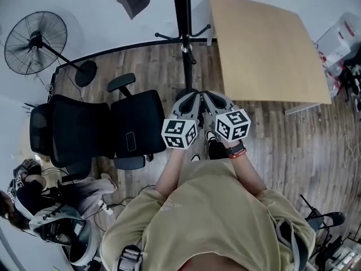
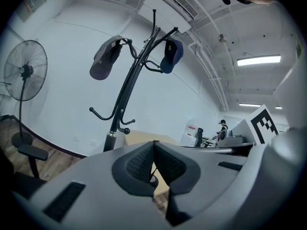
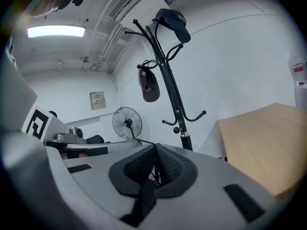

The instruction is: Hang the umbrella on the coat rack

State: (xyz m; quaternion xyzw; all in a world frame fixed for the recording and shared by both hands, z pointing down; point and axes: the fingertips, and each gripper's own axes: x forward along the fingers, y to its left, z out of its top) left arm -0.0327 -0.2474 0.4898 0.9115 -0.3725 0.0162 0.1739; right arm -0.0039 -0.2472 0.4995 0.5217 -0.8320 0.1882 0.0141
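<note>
The umbrella itself is hard to find. In the head view the left gripper (image 1: 190,99) and the right gripper (image 1: 210,99) are held side by side, almost touching, and they cover what is below them. Only small parts show: in the left gripper view the pads are pressed together on a thin dark cord (image 2: 152,170), and in the right gripper view the pads are also clenched on a thin cord (image 3: 154,170), with a black strap (image 3: 144,198) lying just under them. Whether these belong to the umbrella I cannot tell for sure. The coat rack (image 1: 183,16) is cut off at the top of the head view, which shows mostly its pole and lower hooks. The gripper views show its upper part: a grey cap (image 2: 106,59) and a blue cap (image 2: 171,55) hang on the top hooks, while the lower hooks (image 2: 103,114) are bare. The rack stands just in front of the grippers, between a wooden table (image 1: 265,49) on the right and a black office chair (image 1: 96,130) on the left. A standing fan (image 1: 35,43) is well apart, by the wall.
</note>
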